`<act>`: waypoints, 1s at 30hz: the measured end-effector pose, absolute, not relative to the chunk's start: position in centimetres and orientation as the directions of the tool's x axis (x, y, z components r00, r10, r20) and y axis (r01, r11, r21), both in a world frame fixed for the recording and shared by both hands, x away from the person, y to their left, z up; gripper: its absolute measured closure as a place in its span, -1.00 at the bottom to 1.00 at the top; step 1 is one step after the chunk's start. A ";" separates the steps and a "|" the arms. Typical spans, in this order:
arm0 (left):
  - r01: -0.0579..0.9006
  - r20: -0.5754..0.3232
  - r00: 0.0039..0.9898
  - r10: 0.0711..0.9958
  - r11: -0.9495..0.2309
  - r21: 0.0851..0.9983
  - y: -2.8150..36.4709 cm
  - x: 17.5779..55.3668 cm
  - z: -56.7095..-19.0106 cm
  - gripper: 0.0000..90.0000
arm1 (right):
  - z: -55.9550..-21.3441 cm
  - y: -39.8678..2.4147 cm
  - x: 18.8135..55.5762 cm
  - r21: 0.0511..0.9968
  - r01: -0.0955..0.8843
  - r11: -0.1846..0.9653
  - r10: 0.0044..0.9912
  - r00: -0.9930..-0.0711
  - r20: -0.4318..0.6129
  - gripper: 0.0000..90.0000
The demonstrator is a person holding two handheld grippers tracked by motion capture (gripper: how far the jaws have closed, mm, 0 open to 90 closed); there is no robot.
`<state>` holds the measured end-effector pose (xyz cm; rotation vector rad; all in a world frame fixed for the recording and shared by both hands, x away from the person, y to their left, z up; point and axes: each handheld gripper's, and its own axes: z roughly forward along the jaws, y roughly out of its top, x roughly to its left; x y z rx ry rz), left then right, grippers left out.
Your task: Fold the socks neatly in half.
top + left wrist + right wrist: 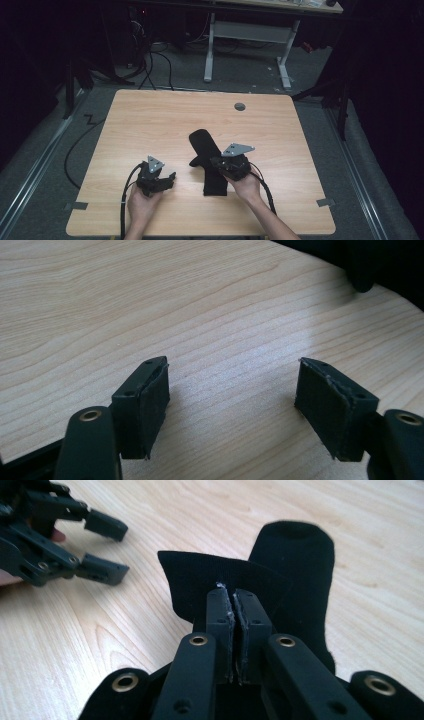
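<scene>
A black sock (210,165) is laid on the wooden table (150,115), and one end of it is gripped by the right gripper (220,162). In the right gripper view the right gripper (234,592) is seen with its jaws pressed together on a fold of the sock (295,570): a flap of black cloth is lifted just beyond the jaw tips and to their left, while the rounded far end of the sock is stretched out flat ahead of them and slightly to their right. The rest of the sock is spread beneath and behind that gripper, towards the hand (245,187) by which it is held.

The left gripper (167,179) is kept just to the left of the sock, apart from it, with bare table between. In the left gripper view the left gripper (232,390) is shown with its jaws held wide apart; nothing is caught between them, and only wood grain is seen in the gap. A dark edge of the sock (362,275) is visible far ahead of those jaws, to their right. The open left gripper (102,547) is also seen to the far left of the right gripper's jaws.
</scene>
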<state>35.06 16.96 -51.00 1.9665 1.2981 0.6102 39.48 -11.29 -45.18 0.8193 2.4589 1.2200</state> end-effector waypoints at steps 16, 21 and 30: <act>0.610 -0.058 0.402 0.914 -0.220 0.761 16.3 35.8 -50.7 -0.15 | -48.9 -10.9 40.2 0.741 0.451 0.498 0.610 -0.789 0.070 0.50; 0.595 -0.073 0.417 0.906 -0.212 0.775 15.2 36.3 -49.8 -0.14 | -48.2 -11.4 39.4 0.771 0.424 0.476 0.608 -0.792 0.061 0.42; 0.593 -0.119 0.447 0.887 -0.194 0.781 12.8 38.0 -48.7 -0.09 | -47.1 -12.6 37.8 0.797 0.378 0.471 0.597 -0.802 0.027 0.89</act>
